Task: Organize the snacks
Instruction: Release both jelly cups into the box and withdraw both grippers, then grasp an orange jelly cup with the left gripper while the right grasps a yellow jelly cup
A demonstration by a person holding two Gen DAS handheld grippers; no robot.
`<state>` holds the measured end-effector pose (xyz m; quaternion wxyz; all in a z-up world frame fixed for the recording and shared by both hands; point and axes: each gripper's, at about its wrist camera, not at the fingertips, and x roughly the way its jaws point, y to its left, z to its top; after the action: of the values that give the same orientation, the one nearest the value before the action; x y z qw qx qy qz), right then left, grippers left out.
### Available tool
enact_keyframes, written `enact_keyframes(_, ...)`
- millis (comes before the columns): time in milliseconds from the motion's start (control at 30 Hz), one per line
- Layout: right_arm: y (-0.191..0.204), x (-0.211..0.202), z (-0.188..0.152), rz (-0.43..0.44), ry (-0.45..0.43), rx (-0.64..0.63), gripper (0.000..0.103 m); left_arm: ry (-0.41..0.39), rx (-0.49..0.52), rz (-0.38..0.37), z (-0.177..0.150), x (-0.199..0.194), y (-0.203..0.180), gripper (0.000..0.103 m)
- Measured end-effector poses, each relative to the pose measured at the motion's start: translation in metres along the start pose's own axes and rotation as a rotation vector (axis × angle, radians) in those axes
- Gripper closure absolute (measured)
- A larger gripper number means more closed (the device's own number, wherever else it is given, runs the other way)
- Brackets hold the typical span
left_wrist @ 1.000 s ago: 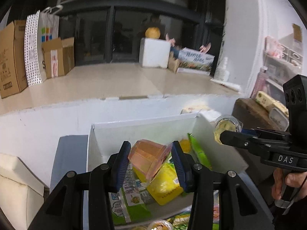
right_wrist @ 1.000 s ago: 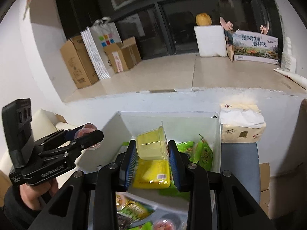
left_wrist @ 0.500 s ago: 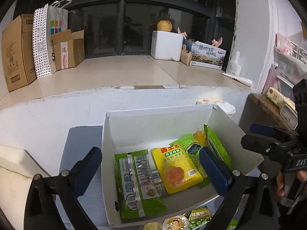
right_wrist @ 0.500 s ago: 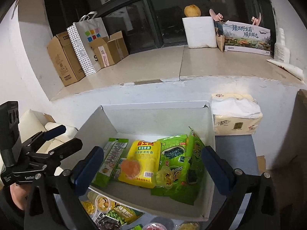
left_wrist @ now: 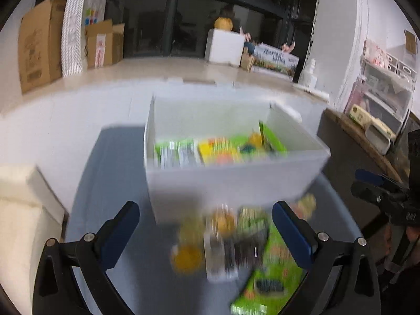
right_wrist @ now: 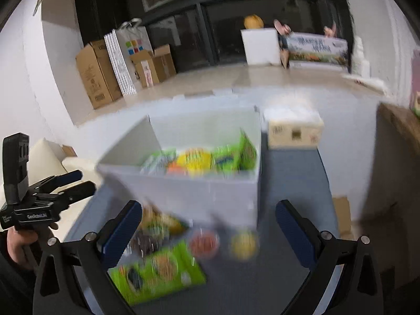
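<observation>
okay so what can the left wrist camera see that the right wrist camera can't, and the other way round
Only the left wrist view shows the wooden side table and the storage shelves along the wall.

Only the right wrist view shows the tissue pack next to the white box, and the small cardboard piece low by the table edge.

Both show the white box holding green and yellow snack packets, the blurred loose snacks on the grey table in front of it, the cardboard boxes on the ledge, and each other's claw: the right claw and left claw, both open and empty.

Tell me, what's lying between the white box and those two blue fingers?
In the right wrist view, loose snacks lie before the white box: a green packet, a red jelly cup and a yellow one.
</observation>
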<state>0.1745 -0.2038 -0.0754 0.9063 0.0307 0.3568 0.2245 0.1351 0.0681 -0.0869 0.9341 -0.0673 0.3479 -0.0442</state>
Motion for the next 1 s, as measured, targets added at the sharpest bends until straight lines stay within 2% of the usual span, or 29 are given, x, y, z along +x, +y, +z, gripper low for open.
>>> enact_keyframes(167, -0.019, 0.002, -0.036, -0.018, 0.033, 0.103, 0.000, 0.050, -0.027, -0.006, -0.044, -0.007, -0.003, 0.000)
enact_keyframes(267, -0.030, 0.015, -0.037, -0.058, 0.077, 0.122, 0.000, 0.057, -0.045, -0.004, -0.053, -0.009, -0.001, 0.000)
enact_keyframes(333, -0.036, 0.022, -0.036, -0.059, 0.070, 0.131, 0.000, 0.057, -0.056, -0.005, -0.055, -0.010, 0.001, 0.000)
enact_keyframes(433, -0.046, 0.043, -0.032, -0.116, 0.100, 0.126, 0.000, 0.058, -0.062, -0.004, -0.057, -0.010, 0.003, 0.000)
enact_keyframes(500, -0.050, 0.061, -0.028, -0.120, 0.130, 0.123, 0.009, 0.058, -0.060, -0.003, -0.055, -0.009, 0.003, 0.000)
enact_keyframes(533, -0.051, 0.067, -0.027, -0.123, 0.136, 0.114, 0.020, 0.057, -0.060, -0.004, -0.054, -0.009, 0.003, 0.000)
enact_keyframes(567, -0.051, 0.075, -0.026, -0.147, 0.154, 0.094, 0.026, 0.060, -0.061, -0.002, -0.054, -0.008, 0.004, 0.000)
enact_keyframes(600, -0.050, 0.082, -0.027, -0.162, 0.174, 0.080, 0.026, 0.063, -0.063, 0.002, -0.055, -0.007, 0.005, 0.000)
enact_keyframes(700, -0.048, 0.092, -0.030, -0.126, 0.190, 0.069, 0.029, 0.072, -0.067, 0.002, -0.056, -0.004, 0.007, 0.000)
enact_keyframes(733, -0.046, 0.095, -0.033, -0.111, 0.193, 0.051, 0.035, 0.076, -0.068, 0.002, -0.056, -0.002, 0.008, 0.000)
enact_keyframes(767, -0.045, 0.098, -0.035, -0.089, 0.201, 0.040, 0.060, 0.082, -0.069, 0.001, -0.056, 0.000, 0.007, 0.000)
enact_keyframes(800, -0.046, 0.098, -0.037, -0.069, 0.192, 0.041, 0.065, 0.085, -0.071, -0.003, -0.056, 0.002, 0.007, 0.000)
enact_keyframes(1000, -0.052, 0.084, -0.044, -0.029, 0.156, 0.064, 0.065, 0.111, -0.067, 0.003, -0.059, 0.015, 0.009, 0.000)
